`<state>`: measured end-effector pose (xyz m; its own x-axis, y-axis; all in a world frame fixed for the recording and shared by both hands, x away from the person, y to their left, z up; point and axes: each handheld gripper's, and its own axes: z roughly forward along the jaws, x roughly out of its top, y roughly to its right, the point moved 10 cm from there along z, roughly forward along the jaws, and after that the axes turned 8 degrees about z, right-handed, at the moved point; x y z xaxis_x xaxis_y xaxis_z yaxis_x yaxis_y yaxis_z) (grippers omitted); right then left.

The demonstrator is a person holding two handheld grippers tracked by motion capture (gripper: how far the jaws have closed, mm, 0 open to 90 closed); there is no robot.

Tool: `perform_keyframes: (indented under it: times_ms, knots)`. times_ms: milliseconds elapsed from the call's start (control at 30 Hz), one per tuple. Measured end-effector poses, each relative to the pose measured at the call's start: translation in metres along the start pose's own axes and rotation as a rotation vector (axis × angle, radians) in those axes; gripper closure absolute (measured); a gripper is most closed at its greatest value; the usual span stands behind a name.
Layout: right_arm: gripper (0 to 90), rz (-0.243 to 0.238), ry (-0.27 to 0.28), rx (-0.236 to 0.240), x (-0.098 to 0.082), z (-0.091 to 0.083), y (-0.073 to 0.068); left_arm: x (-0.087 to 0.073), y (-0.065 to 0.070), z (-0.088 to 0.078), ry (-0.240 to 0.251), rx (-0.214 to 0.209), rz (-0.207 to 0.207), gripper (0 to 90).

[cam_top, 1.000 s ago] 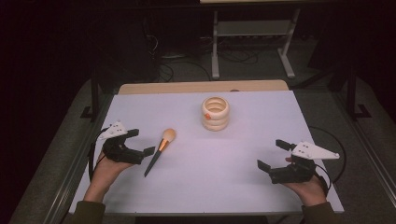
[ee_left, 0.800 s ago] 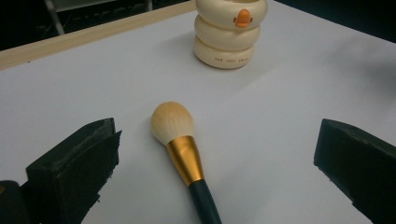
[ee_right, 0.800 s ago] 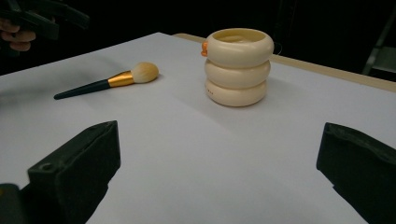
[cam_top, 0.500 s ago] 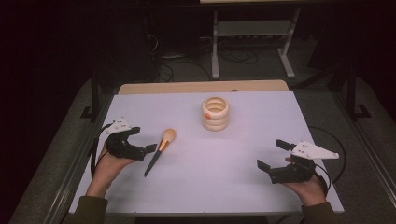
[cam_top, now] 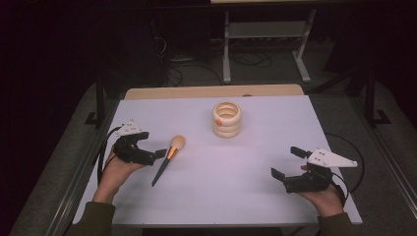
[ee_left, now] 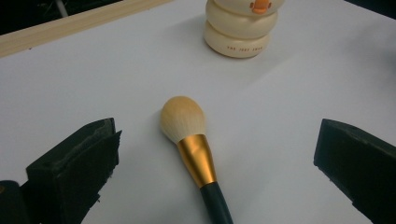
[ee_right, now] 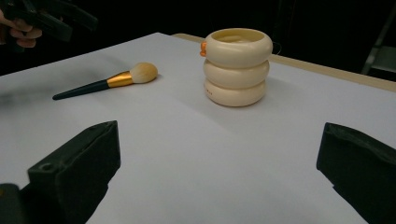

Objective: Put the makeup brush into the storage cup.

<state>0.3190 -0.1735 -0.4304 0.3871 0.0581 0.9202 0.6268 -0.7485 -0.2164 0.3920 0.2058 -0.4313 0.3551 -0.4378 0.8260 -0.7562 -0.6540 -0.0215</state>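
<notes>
1. The left gripper (cam_top: 147, 153) is held over the left part of the white table (cam_top: 255, 206), with its jaws spread wide and nothing between them.
2. The makeup brush (cam_top: 168, 159) is seen lying flat on the table just to the right of the left gripper, apart from the jaws. In the left gripper view, the brush (ee_left: 189, 140) is framed between the two black jaws, its pale bristle head pointing away from the gripper and its dark handle running toward the bottom edge.
3. The gold collar of the brush is seen between the bristles and the handle.
4. The right gripper (cam_top: 287, 173) is held over the right part of the table, well apart from the brush, with its jaws also wide and empty.
5. A cream ringed pot (cam_top: 226, 119) with a small orange mark is seen standing upright toward the far middle of the table, beyond the brush head and apart from it.
</notes>
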Motion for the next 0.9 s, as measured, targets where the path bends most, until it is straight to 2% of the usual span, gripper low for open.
perform_keyframes:
  times_ms: [67, 100, 167, 300, 400, 500, 700, 800, 867, 900]
  knots:
    - [0.0, 0.000, 0.000, 0.000, 0.000, 0.000, 0.000, 0.000, -0.001, 0.001, -0.014, 0.010, 0.002, 0.0]
    - [0.0, 0.001, -0.002, 0.000, -0.001, 0.000, 0.000, -0.001, -0.002, 0.002, -0.031, 0.016, 0.016, 0.0]
    - [0.0, 0.001, -0.001, -0.001, -0.001, 0.000, 0.000, -0.001, -0.002, 0.003, -0.035, 0.016, 0.006, 0.0]
    - [0.0, -0.002, -0.002, 0.002, -0.001, 0.000, 0.000, -0.001, -0.005, 0.005, -0.066, 0.025, 0.026, 0.0]
    - [0.0, 0.001, -0.002, -0.001, -0.001, 0.000, 0.000, -0.001, -0.004, 0.007, -0.078, 0.026, 0.012, 0.0]
    - [0.0, -0.001, -0.002, 0.000, 0.000, 0.000, 0.000, -0.001, -0.007, 0.009, -0.101, 0.040, 0.033, 0.0]
    - [0.0, -0.001, -0.001, 0.000, 0.000, 0.000, 0.000, -0.003, -0.008, 0.012, -0.144, 0.047, 0.035, 0.0]
    - [0.0, 0.000, -0.001, -0.001, 0.000, 0.000, 0.000, -0.003, -0.007, 0.016, -0.159, 0.046, 0.018, 0.0]
    - [0.0, -0.001, -0.002, 0.001, 0.000, 0.001, 0.000, -0.004, -0.009, 0.017, -0.177, 0.047, 0.043, 0.0]
    - [0.0, -0.002, -0.002, 0.002, -0.001, 0.001, 0.000, -0.005, -0.008, 0.020, -0.188, 0.044, 0.027, 0.0]
